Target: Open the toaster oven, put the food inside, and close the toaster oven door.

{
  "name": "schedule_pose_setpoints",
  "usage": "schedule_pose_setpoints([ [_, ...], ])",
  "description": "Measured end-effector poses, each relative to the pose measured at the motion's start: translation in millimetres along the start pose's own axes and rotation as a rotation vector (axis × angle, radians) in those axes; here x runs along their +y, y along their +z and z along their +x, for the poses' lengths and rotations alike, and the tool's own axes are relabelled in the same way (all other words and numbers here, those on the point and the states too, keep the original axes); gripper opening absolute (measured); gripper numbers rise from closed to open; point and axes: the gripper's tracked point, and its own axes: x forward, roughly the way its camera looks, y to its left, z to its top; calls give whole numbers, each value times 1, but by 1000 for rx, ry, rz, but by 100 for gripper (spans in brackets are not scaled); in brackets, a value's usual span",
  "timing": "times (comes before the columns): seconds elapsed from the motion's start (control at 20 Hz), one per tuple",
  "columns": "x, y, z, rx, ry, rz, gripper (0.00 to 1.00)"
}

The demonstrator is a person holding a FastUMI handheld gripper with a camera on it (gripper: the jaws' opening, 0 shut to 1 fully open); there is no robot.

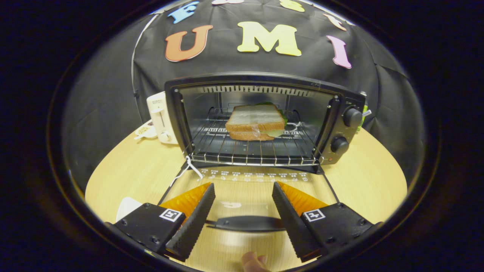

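1. The claw sits low in the frame, aimed straight at the toaster oven, its two fingers spread wide with nothing pinched between them.
2. A fingertip of the person's hand peeks in at the very bottom, just below the gap between the fingers.
3. The oven door is folded down flat toward us, and its dark handle lies crosswise between the fingers, touching neither that I can tell.
4. The oven stands in the centre of the frame on the pale wooden surface, two knobs on its right side.
5. Inside, the sandwich rests on the wire rack, toward the back: toasted bread, something green and a pale slice showing at the right edge.
6. A white toaster stands just left of the oven, middle left of the frame.
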Motion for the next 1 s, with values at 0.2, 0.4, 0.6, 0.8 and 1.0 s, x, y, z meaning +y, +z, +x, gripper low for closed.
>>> schedule_pose_setpoints([
  [0.2, -5, -15, -26, -65, -25, 5, 100],
  [0.4, -5, -42, -38, -36, -37, 9, 100],
  [0.6, -11, -65, -29, 36, -66, -9, 100],
  [0.8, -5, -65, -25, 67, -21, 36, 100],
  [1.0, -5, -59, -25, 44, -40, 93, 100],
])
